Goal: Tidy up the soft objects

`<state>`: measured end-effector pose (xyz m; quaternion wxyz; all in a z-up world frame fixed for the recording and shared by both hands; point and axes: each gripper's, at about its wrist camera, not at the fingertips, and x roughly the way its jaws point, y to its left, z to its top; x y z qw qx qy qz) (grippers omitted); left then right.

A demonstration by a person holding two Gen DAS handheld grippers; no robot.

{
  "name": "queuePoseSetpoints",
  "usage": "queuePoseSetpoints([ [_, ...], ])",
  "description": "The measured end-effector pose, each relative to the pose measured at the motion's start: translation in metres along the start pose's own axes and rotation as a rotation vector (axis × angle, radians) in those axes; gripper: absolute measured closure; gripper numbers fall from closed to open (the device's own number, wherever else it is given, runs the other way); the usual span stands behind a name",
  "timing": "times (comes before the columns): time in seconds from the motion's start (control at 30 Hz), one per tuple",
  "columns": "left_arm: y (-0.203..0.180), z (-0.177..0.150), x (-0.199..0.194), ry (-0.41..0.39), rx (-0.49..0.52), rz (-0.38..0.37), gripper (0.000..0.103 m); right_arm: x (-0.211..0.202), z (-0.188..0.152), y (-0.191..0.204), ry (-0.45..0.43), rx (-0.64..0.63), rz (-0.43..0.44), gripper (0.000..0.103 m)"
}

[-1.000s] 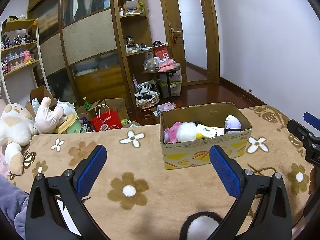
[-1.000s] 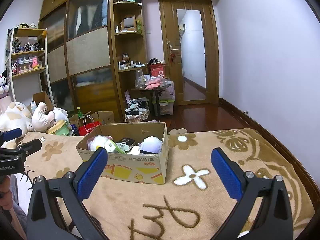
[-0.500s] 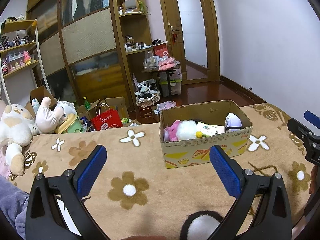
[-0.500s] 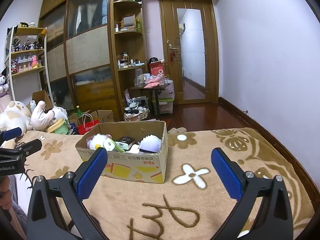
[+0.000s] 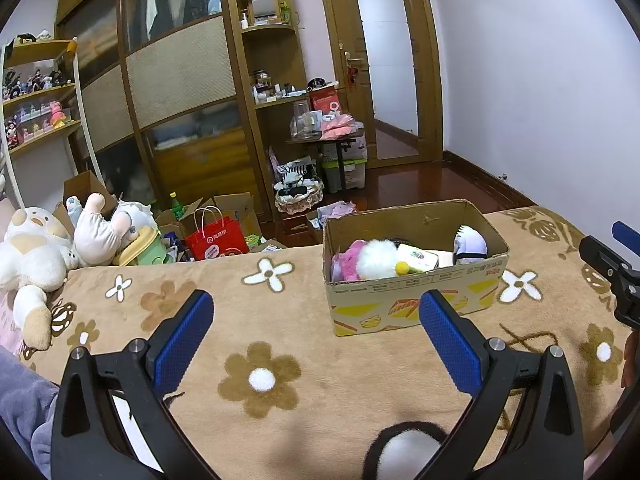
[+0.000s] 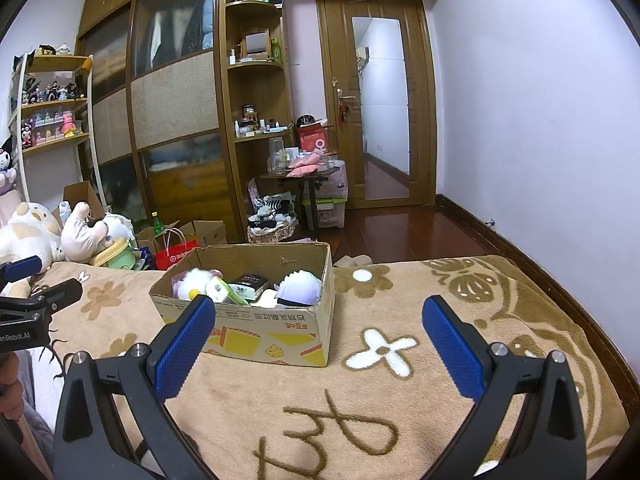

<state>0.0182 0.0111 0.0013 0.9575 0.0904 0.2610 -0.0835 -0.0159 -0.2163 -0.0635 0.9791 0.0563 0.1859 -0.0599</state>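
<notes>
While the open brown cardboard box (image 5: 416,276) on the tan flowered blanket (image 5: 280,344) already holds 3 plush toys, the left gripper (image 5: 316,332) and right gripper (image 6: 320,336) hover apart and empty, so sorting looks unfinished with a black-and-white furry toy (image 5: 404,452) lying loose nearby.

From my feed I see a wooden wardrobe (image 5: 176,92) with woven panels along the far wall, and a glass-panelled door (image 6: 380,104) beside it. A red paper bag (image 5: 218,238) stands on the floor near open cartons. A green bottle (image 6: 157,222) sits among them. A small side table (image 6: 298,174) carries pink packets, and a shelf (image 5: 36,96) on the left holds figurines.
</notes>
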Motion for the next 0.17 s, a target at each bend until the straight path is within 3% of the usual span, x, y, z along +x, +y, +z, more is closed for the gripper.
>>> queuePoseSetpoints([
  [0.17, 0.0023, -0.0004, -0.0005, 0.007, -0.010, -0.004, 0.002, -0.0010, -0.0013, 0.0001, -0.005, 0.000, -0.006, 0.000],
])
